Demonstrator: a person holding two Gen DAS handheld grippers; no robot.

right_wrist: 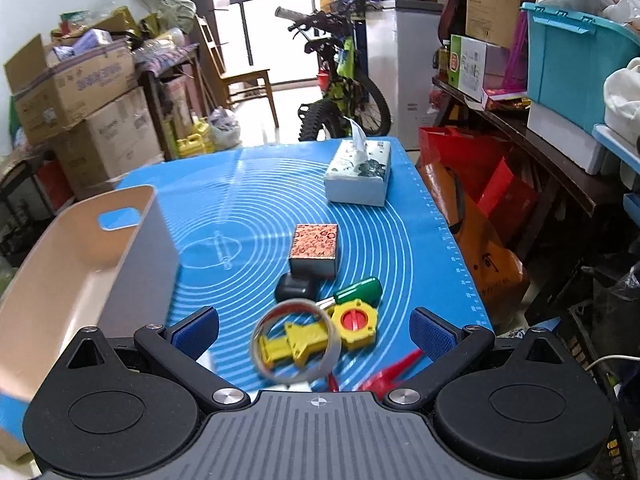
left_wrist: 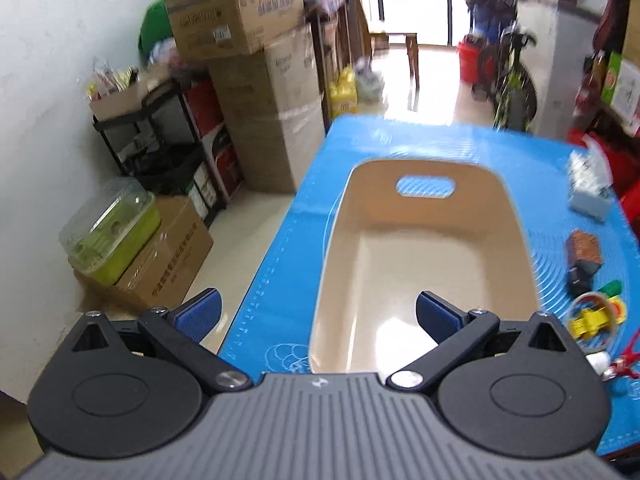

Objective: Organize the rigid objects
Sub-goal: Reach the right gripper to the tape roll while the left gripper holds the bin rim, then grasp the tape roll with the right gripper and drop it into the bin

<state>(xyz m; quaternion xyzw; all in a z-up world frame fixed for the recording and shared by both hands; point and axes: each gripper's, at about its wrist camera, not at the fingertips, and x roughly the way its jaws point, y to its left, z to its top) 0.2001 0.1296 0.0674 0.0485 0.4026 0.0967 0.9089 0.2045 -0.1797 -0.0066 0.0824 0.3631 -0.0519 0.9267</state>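
Beige bin [left_wrist: 424,240] lengthwise away from left gripper [left_wrist: 318,316], handle cutout far; both grippers' jaws wide, empty.

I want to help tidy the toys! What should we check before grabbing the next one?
1. Beige bin has room inside: ok, nothing seen in it.
2. Right gripper open and holding nothing: ok.
3. Left gripper open and holding nothing: ok.
4. Clear ring sits between the right gripper's fingers: ok, close in front.
5. Ring free of the yellow toy: not ok, it lies over the toy.
6. Green-handled screwdriver separate from the yellow gear piece: cannot tell, they overlap in view.
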